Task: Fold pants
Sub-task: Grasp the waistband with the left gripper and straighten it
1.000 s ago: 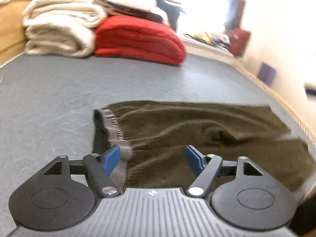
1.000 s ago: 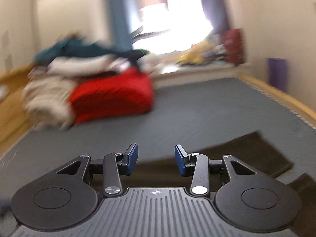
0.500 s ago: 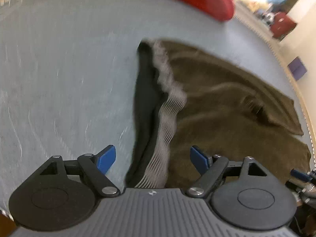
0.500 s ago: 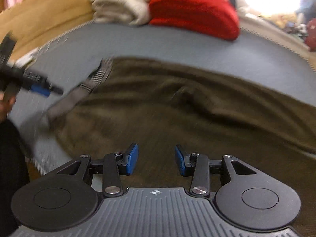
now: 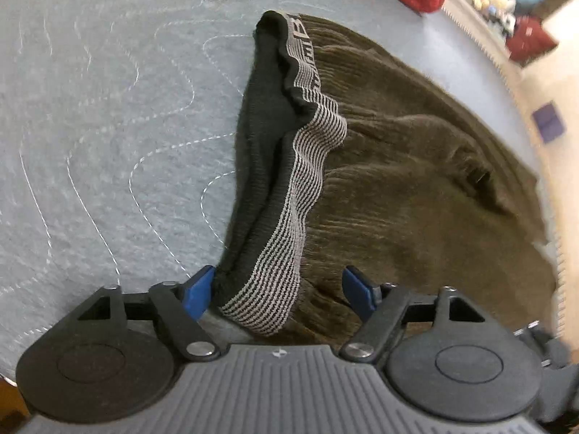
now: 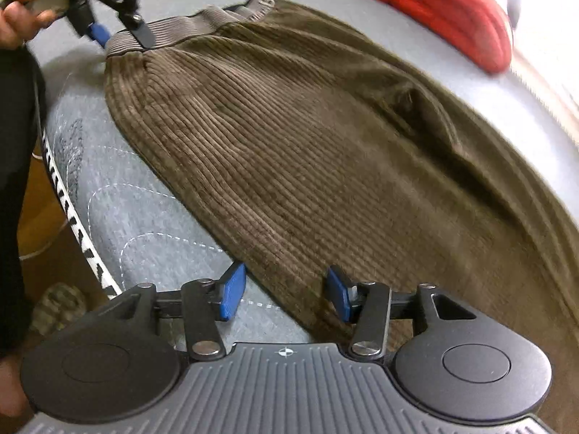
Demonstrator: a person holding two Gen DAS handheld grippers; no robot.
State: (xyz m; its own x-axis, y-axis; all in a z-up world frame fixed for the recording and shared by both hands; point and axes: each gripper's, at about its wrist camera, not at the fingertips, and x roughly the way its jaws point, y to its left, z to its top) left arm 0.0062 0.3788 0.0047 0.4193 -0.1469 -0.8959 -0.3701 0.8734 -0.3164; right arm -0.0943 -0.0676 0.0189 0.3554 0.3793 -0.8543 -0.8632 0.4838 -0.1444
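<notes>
While spread flat on grey quilt (image 5: 108,126): brown corduroy pants (image 6: 307,144), soft, limp, grippy. Left gripper (image 5: 278,289) just narrowing, pads not yet pinching waistband (image 5: 289,188); right gripper (image 6: 286,293) just widening astride near hem. Beyond pants, red blanket (image 6: 452,3).

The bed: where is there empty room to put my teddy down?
Bare grey bed lies left of the waistband of the pants, and in a strip between the pants' near edge and the bed's border. The far end is crowded: a red blanket sits there.
</notes>
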